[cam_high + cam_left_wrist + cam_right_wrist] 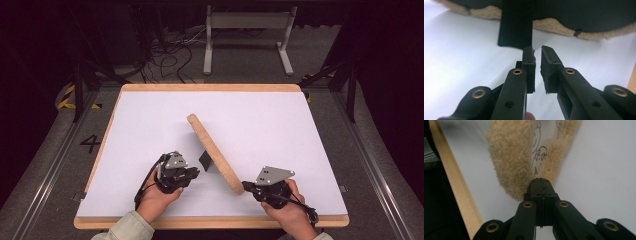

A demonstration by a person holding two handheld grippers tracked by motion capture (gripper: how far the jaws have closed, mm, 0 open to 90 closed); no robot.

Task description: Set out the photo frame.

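A flat frame with a tan fleecy rim [215,152] stands on edge, slanting across the middle of the white table [150,110]. A black prop flap [206,161] sticks out of its dark back, towards my left gripper [192,172]. In the left gripper view that gripper [537,50] is open by a narrow gap, holds nothing, and points at the flap [515,25] below the fleece edge [549,25]. My right gripper [246,186] is at the frame's near end. In the right gripper view it [540,180] is shut on the fleece rim [510,157], beside a pale panel with drawn marks [539,152].
The table has a wooden border [210,221] along its near side, close under both hands. Beyond the far edge stand a grey metal support [247,35] and loose cables [170,60] on the floor. Bare white surface lies left and right of the frame.
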